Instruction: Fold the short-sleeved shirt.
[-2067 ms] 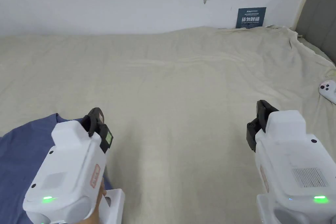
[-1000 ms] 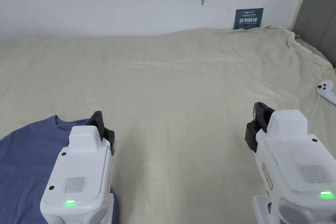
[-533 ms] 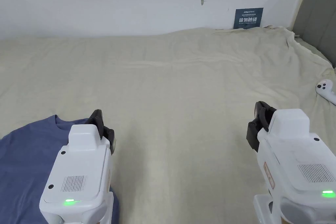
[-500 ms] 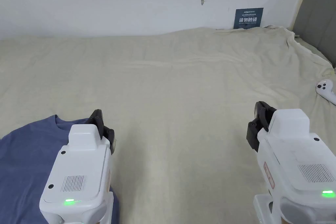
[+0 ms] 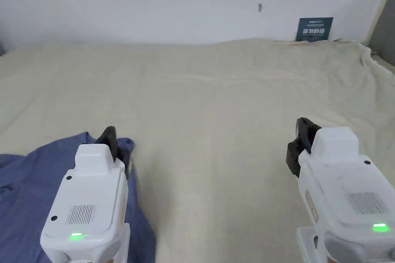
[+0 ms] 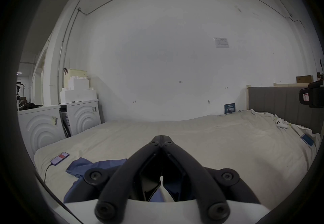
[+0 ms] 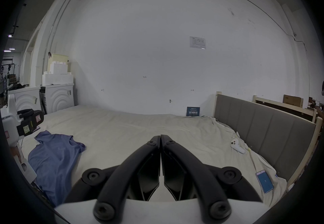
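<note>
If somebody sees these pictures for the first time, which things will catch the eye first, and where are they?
First, the two white grippers near the camera: the left gripper above the blue shirt, the right gripper above bare cream bedsheet, both with jaws closed. The shirt lies rumpled at the bed's left near corner, the only strong colour. A white controller and a phone lie by the grey headboard.

The blue shirt (image 5: 23,194) now lies rumpled, collar edge bunched.

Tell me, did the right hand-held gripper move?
Yes, slightly left. Before, its tip sat just right of the blue wall sign; now the right hand-held gripper sits left of it.
</note>
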The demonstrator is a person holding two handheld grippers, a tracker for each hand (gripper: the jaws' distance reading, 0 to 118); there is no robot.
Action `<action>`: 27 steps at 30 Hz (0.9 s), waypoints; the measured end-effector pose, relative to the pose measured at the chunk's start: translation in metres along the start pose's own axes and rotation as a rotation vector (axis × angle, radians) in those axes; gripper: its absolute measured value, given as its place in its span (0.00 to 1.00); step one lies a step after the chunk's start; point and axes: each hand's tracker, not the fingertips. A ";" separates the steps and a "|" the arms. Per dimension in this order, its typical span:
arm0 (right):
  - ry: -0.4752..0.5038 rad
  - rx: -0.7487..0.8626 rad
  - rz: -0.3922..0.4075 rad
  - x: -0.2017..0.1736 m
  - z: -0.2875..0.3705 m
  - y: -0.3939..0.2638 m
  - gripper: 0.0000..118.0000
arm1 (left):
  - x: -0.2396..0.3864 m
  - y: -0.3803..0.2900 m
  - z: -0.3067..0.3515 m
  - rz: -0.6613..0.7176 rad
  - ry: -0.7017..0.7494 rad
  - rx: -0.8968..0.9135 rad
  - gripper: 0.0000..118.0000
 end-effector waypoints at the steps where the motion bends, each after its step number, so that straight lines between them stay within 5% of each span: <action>1: 0.016 0.004 0.002 -0.007 -0.003 0.002 0.00 | -0.009 0.001 0.001 0.006 0.015 -0.001 0.00; 19: 0.396 0.037 0.008 -0.180 -0.021 0.030 0.00 | -0.176 0.002 0.069 -0.015 0.411 -0.017 0.00; 27: 0.519 0.032 0.028 -0.229 -0.014 0.027 0.00 | -0.220 -0.007 0.110 -0.017 0.529 -0.051 0.00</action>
